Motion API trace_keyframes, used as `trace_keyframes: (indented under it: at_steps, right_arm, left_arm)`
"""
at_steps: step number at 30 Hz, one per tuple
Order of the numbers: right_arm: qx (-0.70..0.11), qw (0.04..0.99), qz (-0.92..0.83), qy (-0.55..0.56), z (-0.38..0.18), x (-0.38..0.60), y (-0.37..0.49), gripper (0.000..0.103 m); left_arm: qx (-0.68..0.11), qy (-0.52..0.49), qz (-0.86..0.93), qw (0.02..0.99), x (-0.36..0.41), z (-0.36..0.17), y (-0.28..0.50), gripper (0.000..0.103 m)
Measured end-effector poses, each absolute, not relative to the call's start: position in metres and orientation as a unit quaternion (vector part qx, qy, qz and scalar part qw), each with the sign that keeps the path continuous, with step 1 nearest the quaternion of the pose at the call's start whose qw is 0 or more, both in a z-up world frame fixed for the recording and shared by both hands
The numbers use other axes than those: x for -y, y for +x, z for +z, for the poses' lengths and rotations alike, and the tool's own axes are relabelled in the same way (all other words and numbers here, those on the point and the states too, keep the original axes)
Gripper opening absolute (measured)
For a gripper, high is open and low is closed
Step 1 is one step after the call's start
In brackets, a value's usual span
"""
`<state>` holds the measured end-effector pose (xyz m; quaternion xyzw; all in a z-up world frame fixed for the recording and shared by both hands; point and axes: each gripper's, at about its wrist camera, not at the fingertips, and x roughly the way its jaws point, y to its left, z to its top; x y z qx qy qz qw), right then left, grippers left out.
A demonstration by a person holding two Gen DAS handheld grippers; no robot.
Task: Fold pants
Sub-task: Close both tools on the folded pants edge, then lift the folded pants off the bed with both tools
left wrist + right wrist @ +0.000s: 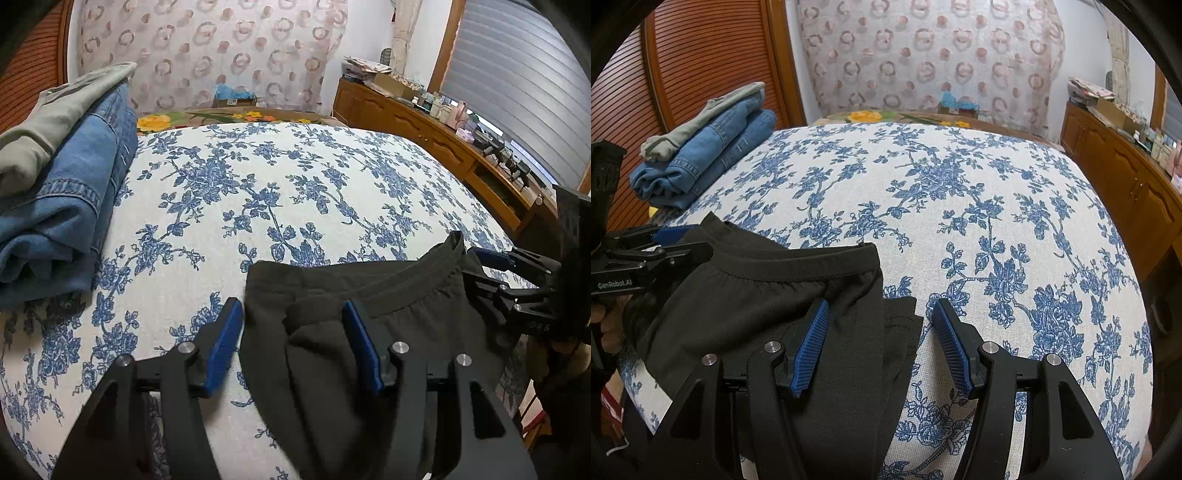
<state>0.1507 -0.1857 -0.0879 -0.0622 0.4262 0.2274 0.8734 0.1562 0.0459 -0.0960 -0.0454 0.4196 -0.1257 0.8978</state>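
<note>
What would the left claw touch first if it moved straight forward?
Probably the black pants: the open left claw already straddles their folded edge. Beyond them lies only the flowered bedspread.

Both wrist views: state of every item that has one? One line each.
Black pants: lying on the bed, partly folded, waistband up toward the far side.
Left gripper: open, jaws astride the pants' left edge.
Right gripper: open, jaws astride the pants' right edge.
Jeans: folded, stacked at the bed's far left.
Grey garment: folded, on top of the jeans.
Bed: flat, covered by a floral sheet.
</note>
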Motion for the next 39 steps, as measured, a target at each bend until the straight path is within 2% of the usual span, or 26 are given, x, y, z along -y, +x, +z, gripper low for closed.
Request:
trace_keyframes:
  at_steps: [2, 5, 6, 10, 18, 23, 28, 30, 39]
  right_arm:
    - [-0.426, 0.873, 0.227, -0.062, -0.088, 0.186, 0.151, 0.06]
    - [-0.426, 0.873, 0.228, -0.062, -0.088, 0.186, 0.151, 0.06]
    - [-0.426, 0.873, 0.228, -0.062, -0.088, 0.186, 0.151, 0.06]
    - [-0.426, 0.873, 0.228, -0.063, -0.089, 0.186, 0.151, 0.06]
    - [-0.426, 0.87, 0.239, -0.065, -0.089, 0.183, 0.151, 0.06]
    - [-0.426, 0.867, 0.251, -0.06, -0.089, 0.183, 0.15, 0.045]
    - [-0.429, 0.858, 0.276, -0.049, -0.088, 0.181, 0.147, 0.018]
    - [-0.426, 0.861, 0.275, -0.046, -0.087, 0.182, 0.144, 0.012]
    - [-0.379, 0.882, 0.276, -0.031, -0.06, 0.188, 0.127, 0.009]
  left_arm:
    - [-0.42, -0.048, -0.126, 0.898, -0.047, -0.096, 0.156, 0.057]
    - [-0.422, -0.067, -0.147, 0.892, -0.049, -0.096, 0.157, 0.04]
    - [-0.424, -0.075, -0.153, 0.889, -0.05, -0.096, 0.157, 0.031]
    - [-0.423, -0.091, -0.165, 0.886, -0.05, -0.095, 0.154, 0.018]
    - [-0.387, -0.072, -0.157, 0.906, -0.041, -0.076, 0.135, 0.017]
    - [-0.373, -0.052, -0.15, 0.914, -0.034, -0.071, 0.13, 0.017]
    - [-0.366, -0.052, -0.151, 0.917, -0.035, -0.069, 0.128, 0.017]
    - [-0.361, -0.051, -0.153, 0.919, -0.034, -0.067, 0.125, 0.017]
    - [-0.323, -0.038, -0.157, 0.932, -0.027, -0.043, 0.109, 0.016]
